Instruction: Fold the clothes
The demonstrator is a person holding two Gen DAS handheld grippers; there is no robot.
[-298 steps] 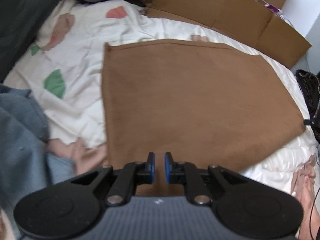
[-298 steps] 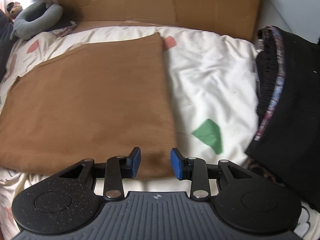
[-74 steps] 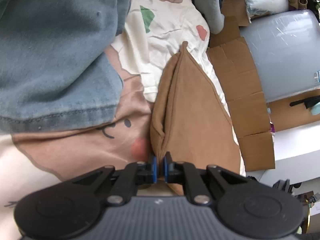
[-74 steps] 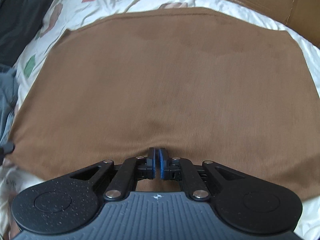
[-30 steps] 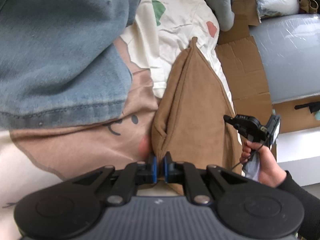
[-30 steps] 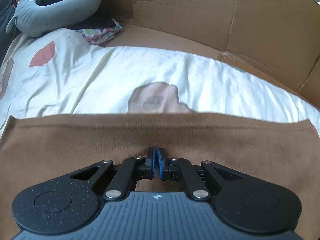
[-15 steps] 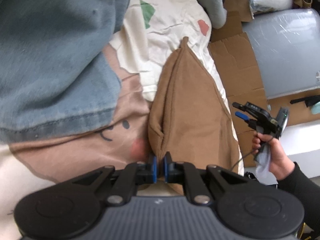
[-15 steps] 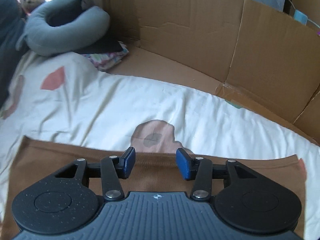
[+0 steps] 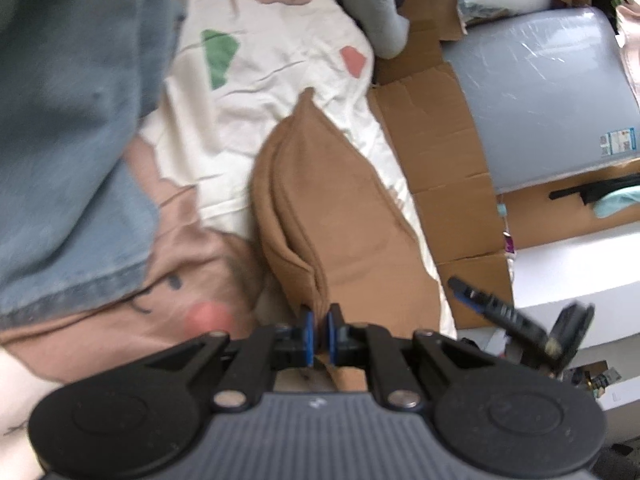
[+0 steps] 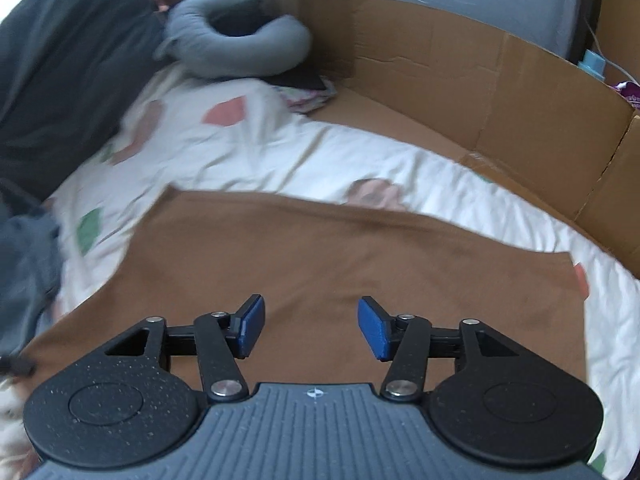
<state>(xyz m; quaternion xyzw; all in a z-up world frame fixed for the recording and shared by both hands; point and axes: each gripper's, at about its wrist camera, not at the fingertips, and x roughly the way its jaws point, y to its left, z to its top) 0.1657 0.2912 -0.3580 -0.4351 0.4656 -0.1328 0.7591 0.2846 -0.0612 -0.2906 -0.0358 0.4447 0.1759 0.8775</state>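
At the far left of the left wrist view, blue denim (image 9: 68, 152) lies over the printed white bedsheet (image 9: 256, 68), with a pink patch of the print below it. In the middle, the brown cloth (image 9: 340, 216) is folded over on itself, its 2 layers rising in a narrow ridge toward the left gripper (image 9: 318, 334). That gripper's blue pads are clenched on the near corner of the cloth. To the right, flattened cardboard (image 9: 436, 152) runs along the bed's edge, and a grey plastic-wrapped block (image 9: 540, 92) stands beyond it. At the lower right, the right gripper (image 9: 516, 322) appears blurred, apart from the cloth.

In the right wrist view, a dark grey blanket (image 10: 68, 68) fills the left, with a grey neck pillow (image 10: 240, 52) beside it. The brown cloth (image 10: 320, 260) lies flat on the white sheet (image 10: 248, 148). The right gripper (image 10: 311, 328) hovers over the cloth's near part; its jaws are opening, released, with nothing between the pads. A cardboard wall (image 10: 480, 92) borders the bed on the right.
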